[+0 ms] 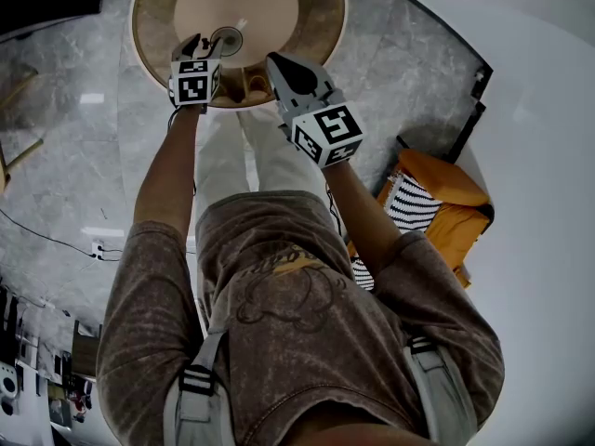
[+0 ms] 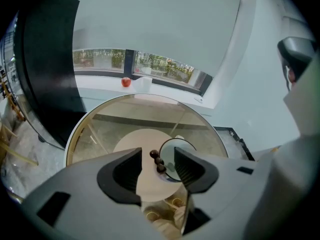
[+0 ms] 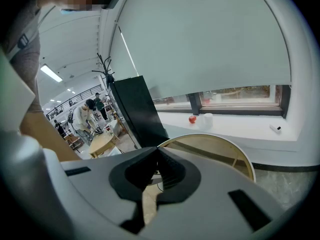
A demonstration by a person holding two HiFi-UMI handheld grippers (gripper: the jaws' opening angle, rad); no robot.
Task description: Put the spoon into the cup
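A clear glass cup [image 2: 181, 156] stands on the round glass table [image 2: 100, 129] with a wooden rim. The spoon's [image 2: 158, 161] dark beaded handle sticks up at the cup's near rim, and its bowl end is hidden. My left gripper [image 2: 157, 156] is open, its pads on either side of the handle and not touching it. In the head view the left gripper [image 1: 206, 46] sits just left of the cup [image 1: 226, 39]. My right gripper [image 3: 158, 149] is shut with nothing in it; it hangs at the table's near edge [image 1: 275, 61], right of the cup.
A window sill behind the table holds a red apple [image 2: 126, 82] and a white cup [image 2: 144, 81]. A tall black cabinet [image 2: 45, 59] stands left of the table. An orange and striped bag [image 1: 432, 198] lies on the floor to my right. People [image 3: 82, 116] work at a far table.
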